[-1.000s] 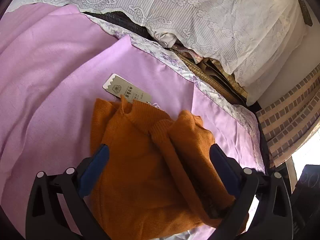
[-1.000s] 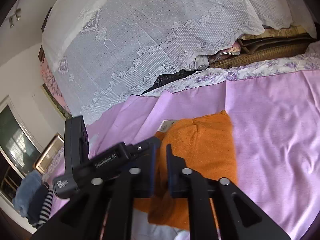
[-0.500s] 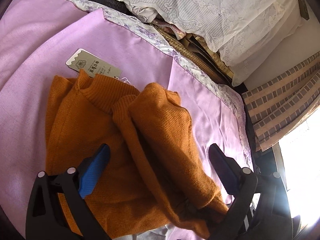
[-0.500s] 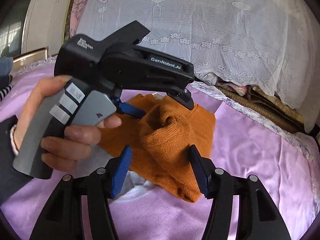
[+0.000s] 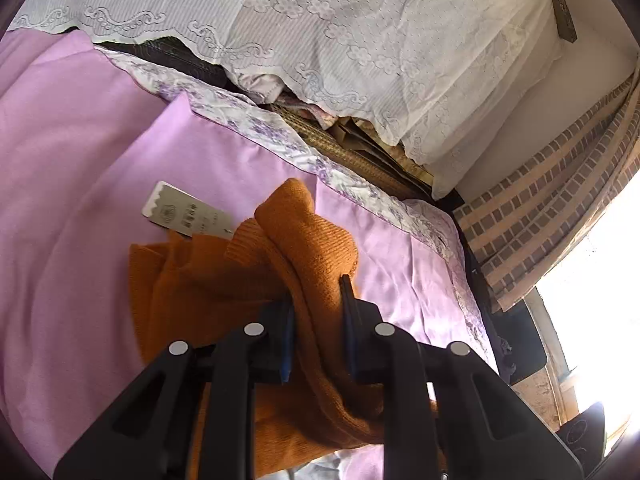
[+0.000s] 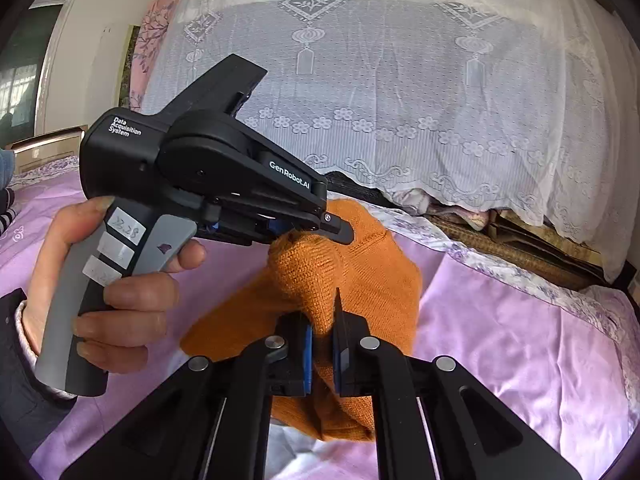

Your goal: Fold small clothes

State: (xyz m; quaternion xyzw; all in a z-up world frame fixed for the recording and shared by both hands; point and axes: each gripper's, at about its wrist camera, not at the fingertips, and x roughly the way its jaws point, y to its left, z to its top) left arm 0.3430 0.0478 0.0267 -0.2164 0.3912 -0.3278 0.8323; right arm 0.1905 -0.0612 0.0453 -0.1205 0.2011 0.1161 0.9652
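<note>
An orange knit sweater (image 5: 192, 280) lies bunched on the purple bedsheet (image 5: 80, 152), its paper tag (image 5: 184, 212) beside the collar. My left gripper (image 5: 316, 300) has its jaws closing on a raised fold of the sweater, and the pads press the knit. In the right wrist view the sweater (image 6: 376, 280) rises in a hump. My right gripper (image 6: 323, 316) is closing on its near edge, with fabric pinched between the blue pads. A hand (image 6: 120, 296) holds the left gripper (image 6: 334, 230), whose tips bite the top of the hump.
A white lace cover (image 5: 360, 40) drapes a tall pile of bedding at the back, above woven mats (image 5: 352, 152). A checked curtain (image 5: 560, 184) and a bright window stand at the right. Some white cloth (image 6: 296, 440) shows under the sweater's near edge.
Both grippers have gone from wide open to clamped on the orange sweater. The left one has lifted its fold a little. The right one has rolled upright and moved in.
</note>
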